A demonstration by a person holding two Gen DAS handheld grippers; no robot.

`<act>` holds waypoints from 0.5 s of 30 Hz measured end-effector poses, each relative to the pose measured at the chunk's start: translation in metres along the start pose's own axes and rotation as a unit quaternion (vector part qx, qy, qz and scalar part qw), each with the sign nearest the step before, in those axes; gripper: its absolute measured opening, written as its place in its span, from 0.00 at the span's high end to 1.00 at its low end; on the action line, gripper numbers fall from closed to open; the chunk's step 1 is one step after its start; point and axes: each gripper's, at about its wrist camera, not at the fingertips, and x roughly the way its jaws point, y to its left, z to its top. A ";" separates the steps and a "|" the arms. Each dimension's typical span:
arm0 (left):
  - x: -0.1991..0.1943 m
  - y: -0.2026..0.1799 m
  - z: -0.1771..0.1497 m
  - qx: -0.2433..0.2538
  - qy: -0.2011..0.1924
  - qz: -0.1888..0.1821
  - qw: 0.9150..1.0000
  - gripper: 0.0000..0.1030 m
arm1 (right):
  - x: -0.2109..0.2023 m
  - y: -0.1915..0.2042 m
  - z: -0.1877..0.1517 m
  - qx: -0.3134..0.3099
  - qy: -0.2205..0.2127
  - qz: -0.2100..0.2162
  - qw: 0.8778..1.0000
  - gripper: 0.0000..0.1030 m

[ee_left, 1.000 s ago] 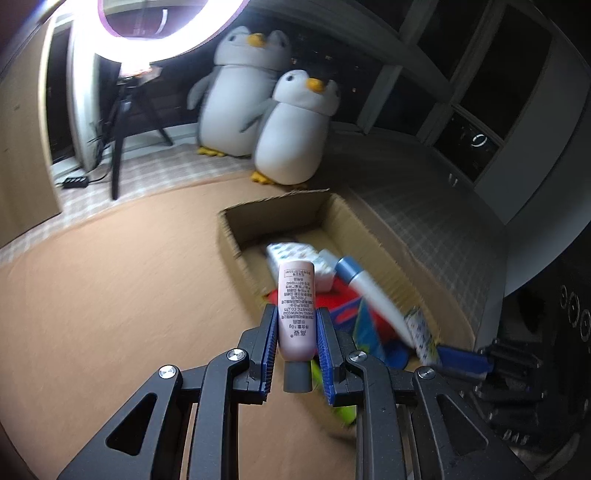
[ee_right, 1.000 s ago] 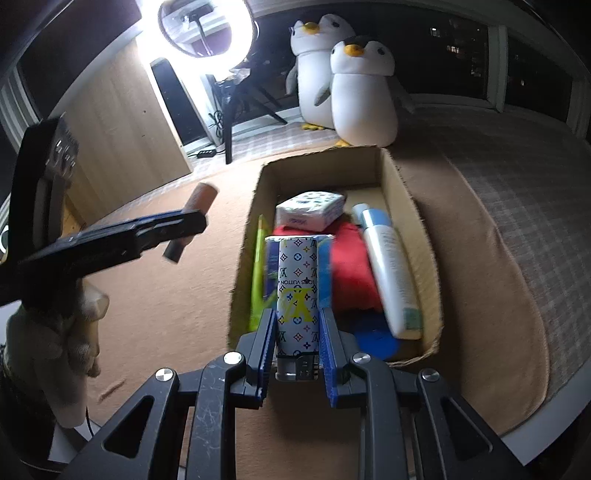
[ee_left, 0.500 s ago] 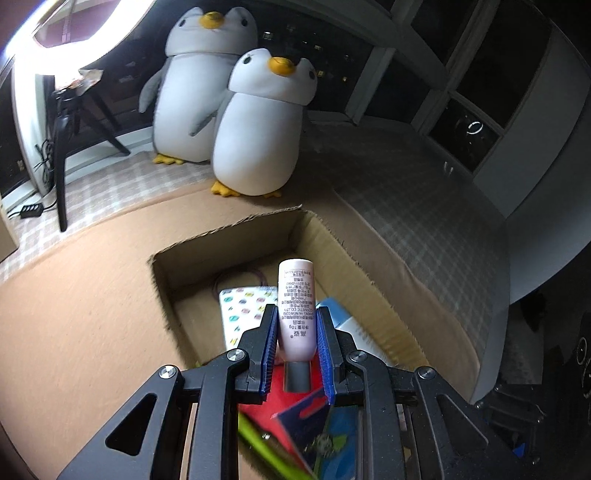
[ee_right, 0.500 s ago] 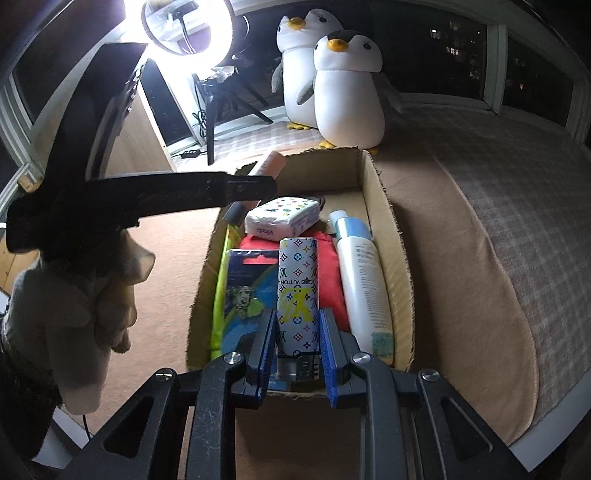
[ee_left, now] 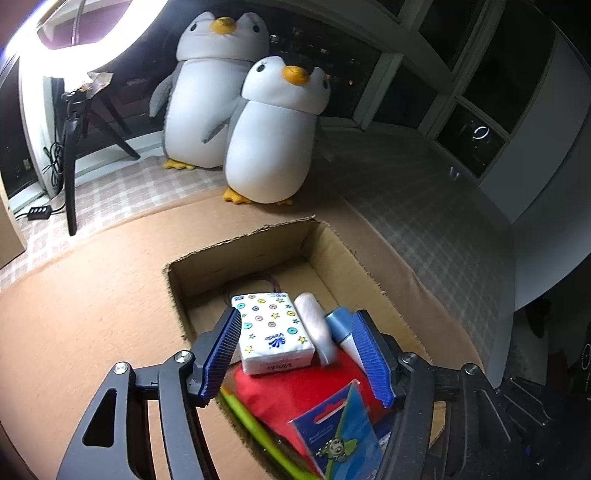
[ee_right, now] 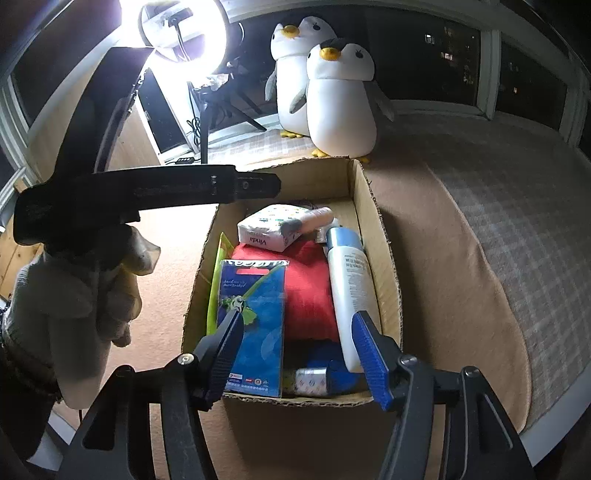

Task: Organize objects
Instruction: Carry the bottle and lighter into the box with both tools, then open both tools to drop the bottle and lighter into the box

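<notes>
A cardboard box sits on a tan mat, two plush penguins beyond it. Inside, a pink tube lies beside a tissue pack, and a small patterned item, possibly a lighter, rests at the near end. Both the left hand-held gripper and right hand-held gripper have just been opening, jaws apart, nothing gripped.

You have one cardboard box holding one tissue pack, one small pink tube, one white bottle, one red cloth, one blue carded packet and one patterned case. Two penguin toys stand beyond it, with one ring light far left.
</notes>
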 end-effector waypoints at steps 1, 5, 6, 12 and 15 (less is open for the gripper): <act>-0.003 0.001 -0.001 -0.001 -0.002 0.002 1.000 0.36 | 0.000 0.001 0.000 0.000 0.001 0.000 1.000 0.44; -0.017 0.008 -0.007 -0.006 -0.006 0.007 1.000 0.32 | -0.001 0.006 -0.002 0.001 0.001 0.003 1.000 0.42; -0.022 0.010 -0.009 -0.007 -0.008 0.009 1.000 0.29 | -0.001 0.008 -0.002 0.001 0.001 0.002 1.000 0.42; -0.054 0.023 -0.019 -0.010 -0.022 0.025 0.999 0.22 | -0.002 0.019 -0.004 0.009 0.001 0.004 1.000 0.38; -0.075 0.031 -0.028 -0.011 -0.031 0.032 0.999 0.16 | -0.005 0.028 -0.003 0.012 -0.003 0.006 1.000 0.35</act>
